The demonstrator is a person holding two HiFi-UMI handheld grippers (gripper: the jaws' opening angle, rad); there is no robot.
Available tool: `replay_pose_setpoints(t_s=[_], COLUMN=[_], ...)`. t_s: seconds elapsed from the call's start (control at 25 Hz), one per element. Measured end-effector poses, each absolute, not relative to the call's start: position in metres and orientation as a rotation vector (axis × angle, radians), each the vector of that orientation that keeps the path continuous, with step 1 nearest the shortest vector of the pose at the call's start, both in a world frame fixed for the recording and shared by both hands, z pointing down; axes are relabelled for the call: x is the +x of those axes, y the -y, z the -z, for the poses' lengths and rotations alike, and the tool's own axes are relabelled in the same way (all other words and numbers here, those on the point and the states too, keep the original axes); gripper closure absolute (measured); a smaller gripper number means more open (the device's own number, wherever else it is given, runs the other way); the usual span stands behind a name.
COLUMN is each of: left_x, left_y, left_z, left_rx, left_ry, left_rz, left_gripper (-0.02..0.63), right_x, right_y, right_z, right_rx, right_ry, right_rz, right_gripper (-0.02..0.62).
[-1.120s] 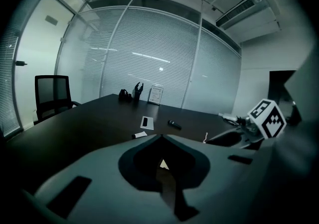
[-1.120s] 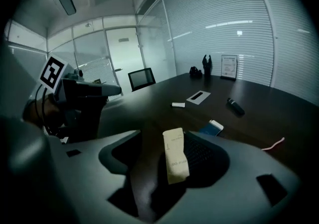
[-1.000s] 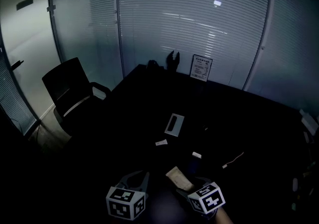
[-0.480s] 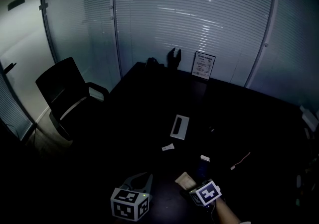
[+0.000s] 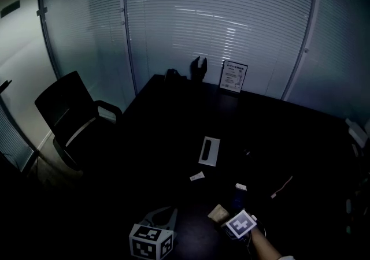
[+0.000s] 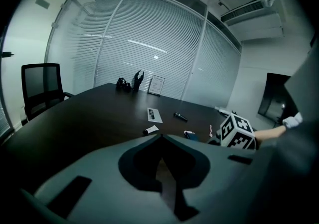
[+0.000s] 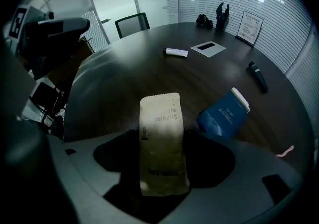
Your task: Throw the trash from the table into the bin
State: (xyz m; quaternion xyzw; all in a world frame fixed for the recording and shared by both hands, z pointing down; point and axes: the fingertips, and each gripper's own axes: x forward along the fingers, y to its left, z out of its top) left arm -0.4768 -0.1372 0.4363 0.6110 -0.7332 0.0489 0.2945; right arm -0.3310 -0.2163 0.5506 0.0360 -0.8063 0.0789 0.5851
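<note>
Right gripper view: paper sachet [image 7: 162, 143] printed SHAVING KIT lies on the dark table [image 7: 124, 73], lengthwise in the gap between the right gripper's [image 5: 233, 225] jaws. The jaws are spread wide, with dark space either side of the sachet, and the pads are not pressing it. The sachet's near end runs into shadow under the jaws, so its edge is unclear.

A blue packet [image 7: 223, 113] sits just right of the sachet, outside the jaws. Its lower corner is cut off by the jaw body. Farther out on the table are a black pen-like stick [image 7: 258, 76], a small white tube [image 7: 176, 52] and a flat grey card [image 7: 208, 46].

Left gripper view: the left gripper [image 6: 159, 138] points across the table, jaw tips together, nothing between them.

Head view is very dark. The sachet is only a pale patch just left of the right gripper. Neither gripper's jaws are readable there, and the tabletop is nearly black.
</note>
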Motion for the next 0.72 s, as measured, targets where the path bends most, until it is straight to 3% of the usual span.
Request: replay_pose_setpoints(t_s=[0.08,0.24,0.28,0.4,0.72], left_x=[-0.477,-0.478,-0.477,-0.475,-0.475], left_y=[0.14,0.144,0.146,0.148,0.148], left_z=[-0.434,-0.433,-0.433,-0.433,-0.44], left_rx=[1.638,1.653,1.657,1.669,1.699], left_ry=[1.943,1.934,1.931,1.921,1.905], left_rz=[-0.133,-0.134,-0.136,-0.143,-0.16], left_gripper=[0.606,0.606,0.606,0.606,0.606], right_x=[-0.33,-0.329,-0.329,-0.331,-0.334], right_y=[0.217,0.22,0.221,0.225,0.225], right_z=[-0.562,-0.585,-0.589,-0.588,-0.583], right_rx=[0.072,0.055,0.055,0.067,0.088], right_ry=[1.878,1.879,1.882,1.911,1.929], right_rz=[-0.182,-0.175,-0.173,-0.16,-0.179], right_gripper=[0.258,0.336,0.395,0.48,0.503])
